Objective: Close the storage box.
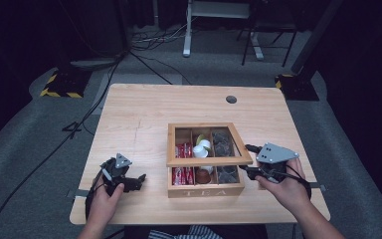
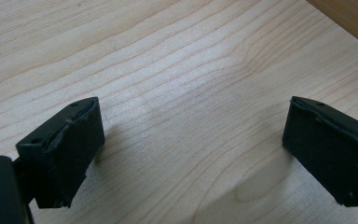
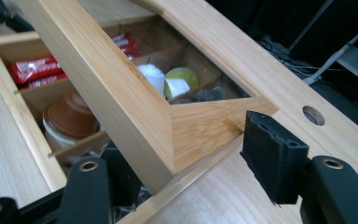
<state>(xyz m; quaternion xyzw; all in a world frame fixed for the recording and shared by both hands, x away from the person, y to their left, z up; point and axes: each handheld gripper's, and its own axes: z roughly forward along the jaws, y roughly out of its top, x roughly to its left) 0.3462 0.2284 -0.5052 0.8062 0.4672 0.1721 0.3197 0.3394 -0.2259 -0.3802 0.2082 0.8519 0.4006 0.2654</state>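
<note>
A wooden tea box point(image 1: 205, 190) marked TEA stands at the table's front middle. Its windowed lid point(image 1: 209, 161) is tilted partly up over the compartments. They hold red packets point(image 3: 32, 70), white and green cups point(image 3: 151, 74), a brown capsule point(image 3: 70, 114) and dark items point(image 1: 223, 144). My right gripper point(image 1: 247, 159) is open and straddles the lid's point(image 3: 135, 107) front right corner: one jaw is low in the box behind the lid, the other pad point(image 3: 270, 154) sits just outside the corner. My left gripper point(image 1: 138, 180) rests open on the bare table point(image 2: 191, 70), left of the box, with nothing between its jaws.
A round cable hole point(image 1: 231, 99) is in the table's far right part. Bare wood lies left of and behind the box. Cables point(image 1: 144, 57) and a desk frame's legs point(image 1: 186, 47) are on the floor beyond the table.
</note>
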